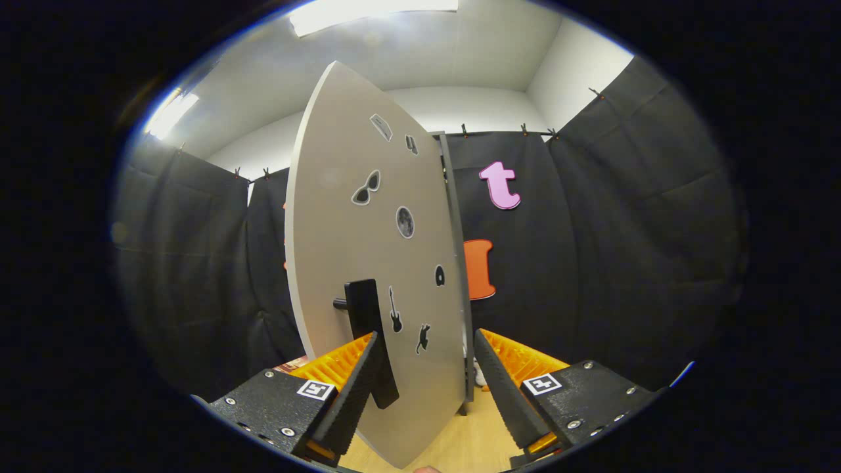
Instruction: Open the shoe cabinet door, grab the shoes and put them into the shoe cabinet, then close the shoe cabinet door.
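Between our tongs [426,381], item one: the free edge of the shoe cabinet door [368,263], a pale grey panel swung part-way out and standing edge-on to us, its face turned to our left. The tongs stand wide, gripping nothing; the left finger [351,394] lies at the door's face, the right finger [502,394] beyond its edge, apart from it.

Item two: the door handle [369,335], a black upright bar on a short post, just ahead of the left finger and seemingly overlapped by its tip; we cannot tell whether they touch. Its long axis runs vertically, parallel to the door's free edge.

Item three: small stickers [366,189] scattered across the door face, among them sunglasses, a guitar and a cat.

Item four: the cabinet's side [453,217], a thin grey upright behind the door's far edge.

Item five: the wooden floor [460,440], below the door and tongs.

Shoes: something pale shows low beside the door's far edge, too small to name.

Judgement: door-opening is under way; the handle sits left of centre, so we would shift left before closing.
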Motion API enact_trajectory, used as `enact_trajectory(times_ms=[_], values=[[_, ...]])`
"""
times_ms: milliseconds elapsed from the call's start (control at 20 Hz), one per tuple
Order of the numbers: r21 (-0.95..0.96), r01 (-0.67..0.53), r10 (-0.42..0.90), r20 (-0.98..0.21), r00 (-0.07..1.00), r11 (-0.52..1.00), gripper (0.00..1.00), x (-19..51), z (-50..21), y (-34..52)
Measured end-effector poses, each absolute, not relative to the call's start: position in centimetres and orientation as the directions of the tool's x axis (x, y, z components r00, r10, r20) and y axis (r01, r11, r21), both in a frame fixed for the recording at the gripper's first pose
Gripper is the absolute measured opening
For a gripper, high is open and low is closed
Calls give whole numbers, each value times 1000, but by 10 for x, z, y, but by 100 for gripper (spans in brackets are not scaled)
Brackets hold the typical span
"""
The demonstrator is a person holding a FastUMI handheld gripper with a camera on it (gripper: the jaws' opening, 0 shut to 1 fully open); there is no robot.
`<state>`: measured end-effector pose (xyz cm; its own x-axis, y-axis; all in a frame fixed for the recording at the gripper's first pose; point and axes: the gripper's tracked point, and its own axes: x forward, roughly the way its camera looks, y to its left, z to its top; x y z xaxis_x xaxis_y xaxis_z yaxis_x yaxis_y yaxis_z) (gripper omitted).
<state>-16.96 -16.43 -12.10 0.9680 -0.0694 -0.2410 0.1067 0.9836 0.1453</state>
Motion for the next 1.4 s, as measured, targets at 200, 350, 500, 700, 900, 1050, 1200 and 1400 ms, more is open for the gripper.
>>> enact_trajectory(times_ms=[200, 350, 500, 700, 900, 1050, 1200, 1400], values=[[132, 29, -2, -203, 979, 991, 89, -133, -115, -136], [160, -62, 93, -197, 976, 985, 89, -106, -122, -101], [189, -178, 212, -183, 960, 966, 91, -85, -128, -54], [82, -188, 201, -191, 961, 979, 93, -46, -137, -28], [20, -189, 190, -179, 965, 982, 92, -32, -139, -6], [8, -175, 173, -188, 967, 985, 92, -26, -141, 1], [14, -152, 152, -216, 965, 988, 92, -13, -145, 6], [6, -121, 119, -250, 961, 993, 92, -4, -149, 9]])
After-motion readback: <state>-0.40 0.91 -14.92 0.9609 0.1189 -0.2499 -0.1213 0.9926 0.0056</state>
